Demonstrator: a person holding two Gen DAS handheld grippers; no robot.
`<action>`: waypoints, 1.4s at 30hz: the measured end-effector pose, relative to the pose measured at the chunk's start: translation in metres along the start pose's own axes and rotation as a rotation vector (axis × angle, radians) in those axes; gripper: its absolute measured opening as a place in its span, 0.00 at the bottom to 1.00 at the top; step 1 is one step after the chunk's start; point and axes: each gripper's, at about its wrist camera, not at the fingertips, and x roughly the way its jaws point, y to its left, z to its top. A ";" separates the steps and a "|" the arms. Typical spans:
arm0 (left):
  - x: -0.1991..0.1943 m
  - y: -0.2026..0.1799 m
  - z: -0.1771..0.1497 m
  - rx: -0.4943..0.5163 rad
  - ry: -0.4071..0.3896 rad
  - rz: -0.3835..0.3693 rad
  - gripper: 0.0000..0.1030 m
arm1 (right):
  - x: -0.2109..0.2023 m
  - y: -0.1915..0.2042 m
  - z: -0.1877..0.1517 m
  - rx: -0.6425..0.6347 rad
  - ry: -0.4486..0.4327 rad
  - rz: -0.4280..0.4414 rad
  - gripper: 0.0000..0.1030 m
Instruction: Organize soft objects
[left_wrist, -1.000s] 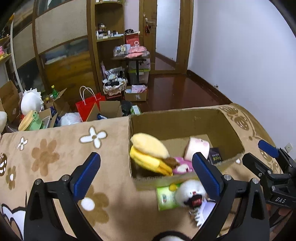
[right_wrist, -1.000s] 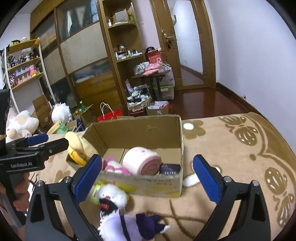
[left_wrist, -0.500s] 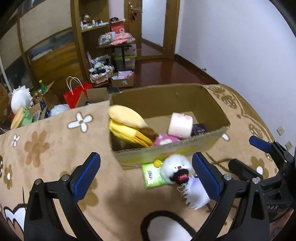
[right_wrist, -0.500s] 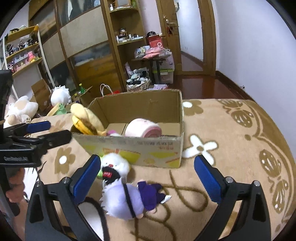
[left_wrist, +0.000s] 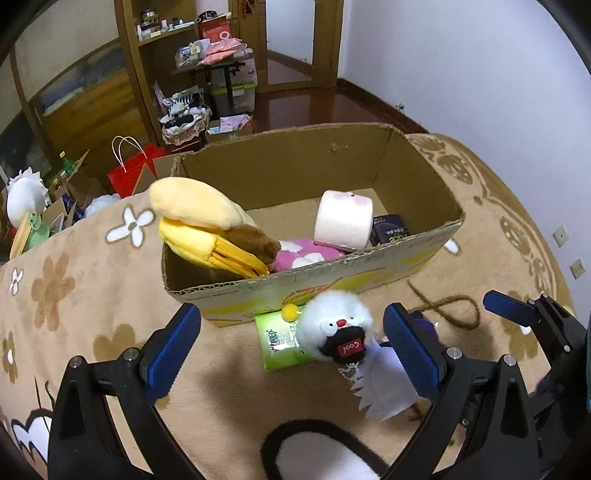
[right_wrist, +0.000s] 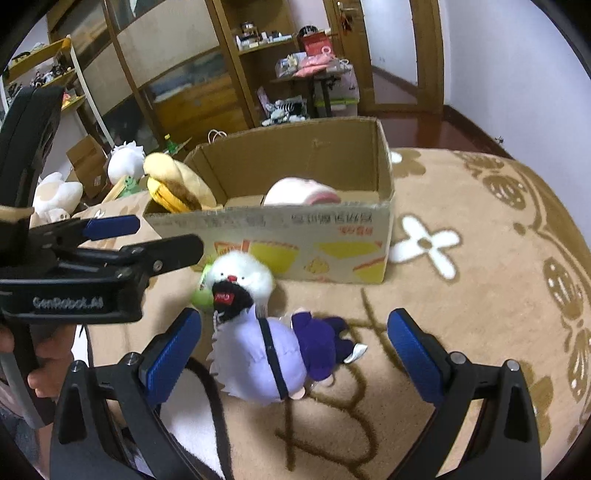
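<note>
I'd lower my spread right hand-held gripper (right_wrist: 291, 354) squarely over the plush doll (right_wrist: 258, 354) before the cardboard box (right_wrist: 314, 254), pinching its body.

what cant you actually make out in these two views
- Green packet: left wrist view, its print is too small to read and the white-haired doll covers part of it.
- Cardboard box contents: right wrist view, the near wall hides all but the tops of the pink roll plush and the yellow plush.
- Doll's legs: left wrist view, behind that tool's right finger.
</note>
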 end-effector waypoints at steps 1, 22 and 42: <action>0.002 -0.001 0.000 0.005 0.003 0.003 0.95 | 0.003 -0.001 -0.001 0.004 0.009 0.005 1.00; 0.059 -0.018 0.004 0.036 0.143 -0.019 0.95 | 0.050 -0.006 -0.006 0.041 0.162 0.061 1.00; 0.085 -0.017 0.004 0.028 0.220 0.047 0.85 | 0.083 0.031 -0.018 -0.094 0.250 -0.042 1.00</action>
